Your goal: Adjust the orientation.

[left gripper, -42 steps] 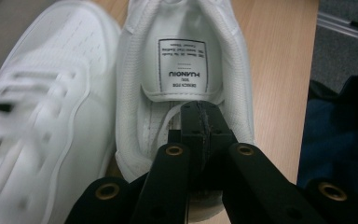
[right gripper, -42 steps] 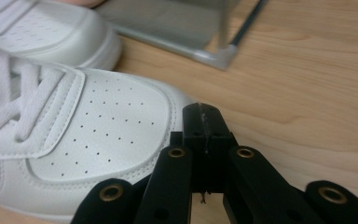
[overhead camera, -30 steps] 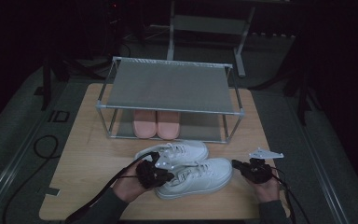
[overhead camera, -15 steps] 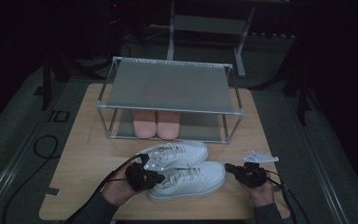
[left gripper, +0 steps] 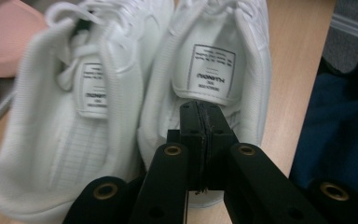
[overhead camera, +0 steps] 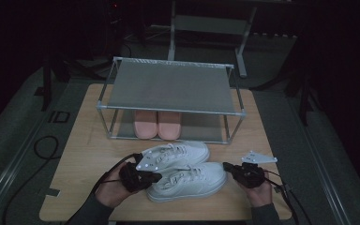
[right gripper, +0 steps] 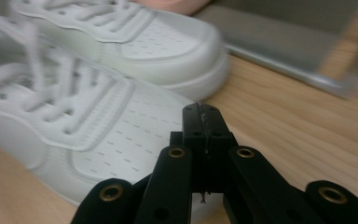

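Two white sneakers lie side by side on the wooden table (overhead camera: 86,150), toes pointing right. At the heel of the nearer sneaker (overhead camera: 192,180) sits my left gripper (overhead camera: 155,177), held in the person's left hand. In the left gripper view the left gripper (left gripper: 200,109) is shut, its tip against that sneaker's heel collar (left gripper: 214,60), with the farther sneaker (left gripper: 74,116) beside it. My right gripper (overhead camera: 226,166) is at the nearer sneaker's toe. In the right gripper view the right gripper (right gripper: 201,112) is shut, its tip at the toe cap (right gripper: 112,140), the farther sneaker (right gripper: 168,46) behind.
A metal two-level shoe rack (overhead camera: 168,86) stands at the back of the table. A pair of pink slippers (overhead camera: 157,124) rests on its lower shelf, just behind the farther sneaker (overhead camera: 178,153). Cables trail off the front edge. Dark floor surrounds the table.
Both hands have drawn slightly toward the person. The right gripper has moved left to the nearer sneaker's toe, and the sneakers have shifted a little left and nearer.
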`<act>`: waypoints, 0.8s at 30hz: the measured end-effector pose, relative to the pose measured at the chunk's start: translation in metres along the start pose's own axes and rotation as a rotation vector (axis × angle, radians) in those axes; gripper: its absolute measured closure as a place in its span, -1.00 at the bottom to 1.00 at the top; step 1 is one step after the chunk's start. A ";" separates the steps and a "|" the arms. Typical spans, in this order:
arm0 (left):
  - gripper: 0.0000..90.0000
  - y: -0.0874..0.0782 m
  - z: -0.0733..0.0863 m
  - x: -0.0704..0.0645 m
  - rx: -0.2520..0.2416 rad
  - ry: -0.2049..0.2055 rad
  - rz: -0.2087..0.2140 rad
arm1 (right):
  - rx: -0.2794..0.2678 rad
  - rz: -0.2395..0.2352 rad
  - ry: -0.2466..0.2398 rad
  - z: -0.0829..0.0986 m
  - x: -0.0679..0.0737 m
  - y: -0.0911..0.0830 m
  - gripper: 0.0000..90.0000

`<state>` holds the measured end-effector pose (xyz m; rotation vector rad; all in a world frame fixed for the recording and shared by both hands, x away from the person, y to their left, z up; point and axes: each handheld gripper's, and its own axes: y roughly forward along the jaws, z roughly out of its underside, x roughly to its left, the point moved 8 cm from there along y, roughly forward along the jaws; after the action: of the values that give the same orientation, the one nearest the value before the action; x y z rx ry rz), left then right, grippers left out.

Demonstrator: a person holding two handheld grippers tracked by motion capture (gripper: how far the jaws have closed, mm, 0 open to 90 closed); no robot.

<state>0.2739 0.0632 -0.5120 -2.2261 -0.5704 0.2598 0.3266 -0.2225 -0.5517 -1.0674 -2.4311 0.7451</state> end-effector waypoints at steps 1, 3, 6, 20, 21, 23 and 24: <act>0.95 -0.001 -0.001 0.002 -0.010 -0.002 -0.011 | 0.001 0.015 -0.004 0.001 -0.002 -0.003 1.00; 0.93 -0.003 -0.002 0.008 -0.006 0.000 -0.040 | 0.025 0.058 -0.016 0.008 -0.008 -0.008 1.00; 0.93 -0.002 -0.002 0.018 -0.006 -0.020 -0.055 | 0.054 0.079 -0.011 0.021 -0.011 -0.011 1.00; 0.96 0.002 -0.005 0.035 -0.016 -0.048 -0.082 | 0.075 0.047 0.015 0.029 -0.007 0.004 1.00; 0.96 0.002 -0.005 0.036 -0.017 -0.048 -0.083 | 0.071 0.045 0.023 0.029 -0.007 0.004 1.00; 0.95 0.003 -0.007 0.036 -0.022 -0.052 -0.082 | 0.073 0.039 0.028 0.029 -0.007 0.004 1.00; 0.95 0.003 -0.007 0.036 -0.020 -0.050 -0.083 | 0.072 0.041 0.023 0.029 -0.007 0.004 1.00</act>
<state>0.3095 0.0741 -0.5096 -2.2145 -0.6930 0.2684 0.3176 -0.2343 -0.5781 -1.0951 -2.3510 0.8233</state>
